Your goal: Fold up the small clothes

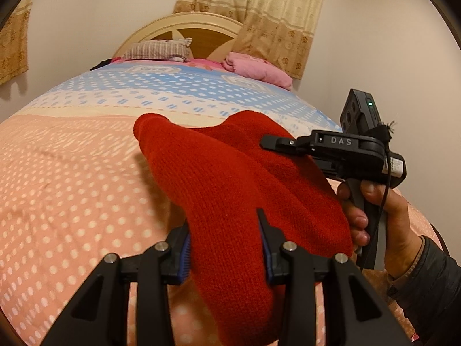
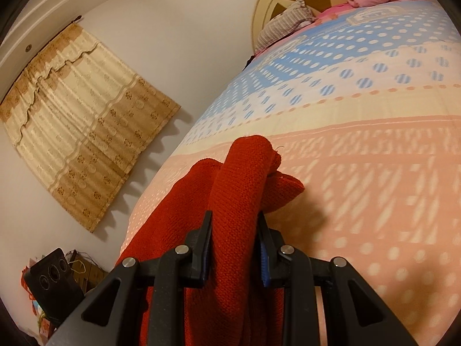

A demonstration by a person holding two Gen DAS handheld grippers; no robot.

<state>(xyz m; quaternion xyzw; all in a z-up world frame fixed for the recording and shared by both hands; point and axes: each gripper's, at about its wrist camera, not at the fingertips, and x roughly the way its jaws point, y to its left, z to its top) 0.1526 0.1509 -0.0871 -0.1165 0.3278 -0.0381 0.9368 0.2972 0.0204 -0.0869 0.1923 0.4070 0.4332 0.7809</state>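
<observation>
Holding red knitted garment (image 1: 230, 178) aloft over dotted pink-and-blue bedspread (image 1: 72, 173) | left gripper (image 1: 224, 230) clamps one edge, right gripper (image 2: 234, 225) clamps another | likely spreading it for folding.

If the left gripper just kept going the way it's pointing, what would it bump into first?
Apart from the red knitted garment already clamped in the left gripper, probably the polka-dot bedspread lying beyond and below it, though depth is hard to judge.
</observation>
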